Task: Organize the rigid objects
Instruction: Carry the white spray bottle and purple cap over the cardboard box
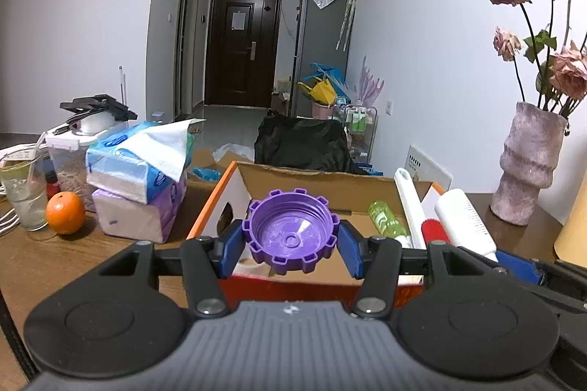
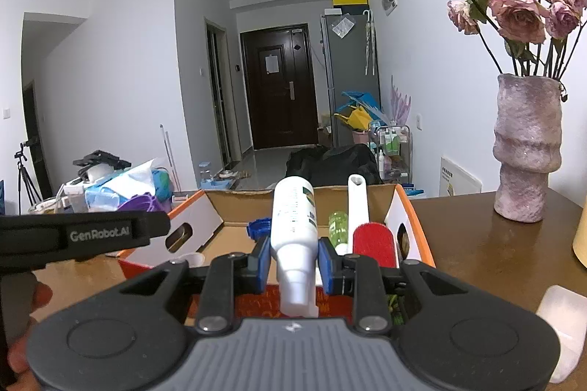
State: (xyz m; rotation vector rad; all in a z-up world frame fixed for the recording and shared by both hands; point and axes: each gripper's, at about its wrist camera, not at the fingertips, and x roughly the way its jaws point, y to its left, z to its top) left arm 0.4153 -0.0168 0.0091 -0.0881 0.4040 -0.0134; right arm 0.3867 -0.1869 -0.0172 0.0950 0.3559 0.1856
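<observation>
Left gripper (image 1: 291, 244) clamped on purple cap (image 1: 291, 231), held over cardboard box (image 1: 220, 196). Right gripper (image 2: 293, 260) clamped on white bottle (image 2: 293, 225), above same box on surface (image 2: 477, 244).

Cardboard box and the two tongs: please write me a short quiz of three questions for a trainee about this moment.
1. True or false: the left tongs hold a purple ridged cap.
2. What do the right tongs grip?
A. an orange
B. a white bottle
C. a glass
3. Fill in: the brush with the red head lies inside the ____.

Key:
1. True; its open side faces the camera.
2. B; the white bottle is clamped near its neck, with its base pointing away from the camera.
3. Cardboard box, beside a green bottle.
</observation>
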